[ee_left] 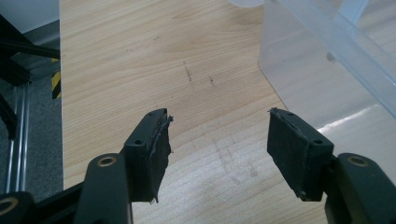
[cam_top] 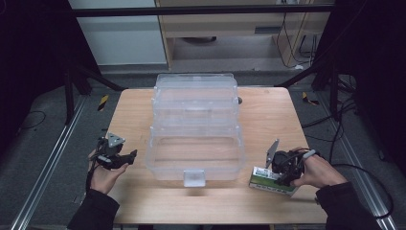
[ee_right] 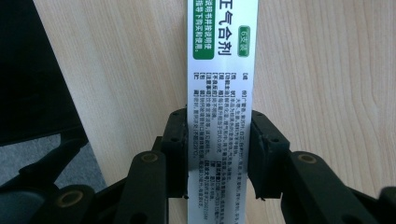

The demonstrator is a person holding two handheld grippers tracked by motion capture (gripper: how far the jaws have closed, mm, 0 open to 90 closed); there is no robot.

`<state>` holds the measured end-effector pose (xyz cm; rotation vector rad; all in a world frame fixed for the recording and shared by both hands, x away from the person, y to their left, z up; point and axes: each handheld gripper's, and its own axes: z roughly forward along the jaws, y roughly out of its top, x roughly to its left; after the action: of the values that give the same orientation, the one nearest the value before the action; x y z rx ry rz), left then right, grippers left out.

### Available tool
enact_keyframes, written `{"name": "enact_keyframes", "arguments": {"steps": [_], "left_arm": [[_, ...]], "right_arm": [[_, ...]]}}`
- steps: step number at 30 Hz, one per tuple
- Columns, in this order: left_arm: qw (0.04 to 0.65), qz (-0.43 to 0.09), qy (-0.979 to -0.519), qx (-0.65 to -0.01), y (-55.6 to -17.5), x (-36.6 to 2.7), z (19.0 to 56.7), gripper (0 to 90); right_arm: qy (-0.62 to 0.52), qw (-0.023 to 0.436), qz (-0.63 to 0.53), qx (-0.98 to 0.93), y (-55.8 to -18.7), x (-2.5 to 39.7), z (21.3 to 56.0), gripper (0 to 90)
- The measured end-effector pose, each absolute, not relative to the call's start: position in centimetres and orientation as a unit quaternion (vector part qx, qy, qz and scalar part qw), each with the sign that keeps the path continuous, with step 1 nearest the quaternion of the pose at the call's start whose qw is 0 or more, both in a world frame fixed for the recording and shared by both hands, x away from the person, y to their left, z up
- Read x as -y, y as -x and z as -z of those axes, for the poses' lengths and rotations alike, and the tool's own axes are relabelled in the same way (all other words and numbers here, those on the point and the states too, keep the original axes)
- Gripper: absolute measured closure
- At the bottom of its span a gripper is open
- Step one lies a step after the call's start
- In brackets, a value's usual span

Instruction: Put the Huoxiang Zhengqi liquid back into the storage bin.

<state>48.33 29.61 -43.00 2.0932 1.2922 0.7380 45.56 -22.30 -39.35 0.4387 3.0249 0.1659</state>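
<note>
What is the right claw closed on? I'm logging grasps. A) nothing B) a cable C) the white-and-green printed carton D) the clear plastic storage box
C: in the right gripper view the right claw has both jaws pressed against the sides of the white-and-green printed carton lying on the wooden table.

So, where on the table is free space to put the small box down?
Bare wood lies left of the clear storage box, beyond the left gripper, and right of it, beyond the right gripper closed on the green and white carton. The front strip of the table is narrow, and the bin takes the middle.
</note>
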Motion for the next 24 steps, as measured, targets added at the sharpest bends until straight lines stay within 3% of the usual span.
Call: {"name": "enact_keyframes", "arguments": {"steps": [24], "left_arm": [[0.281, -0.274, -0.783, -0.483, -48.4, -29.6, 43.1, 38.3]], "right_arm": [[-0.133, 0.059, -0.072, -0.987, -44.6, 23.0, 33.4, 63.4]]}}
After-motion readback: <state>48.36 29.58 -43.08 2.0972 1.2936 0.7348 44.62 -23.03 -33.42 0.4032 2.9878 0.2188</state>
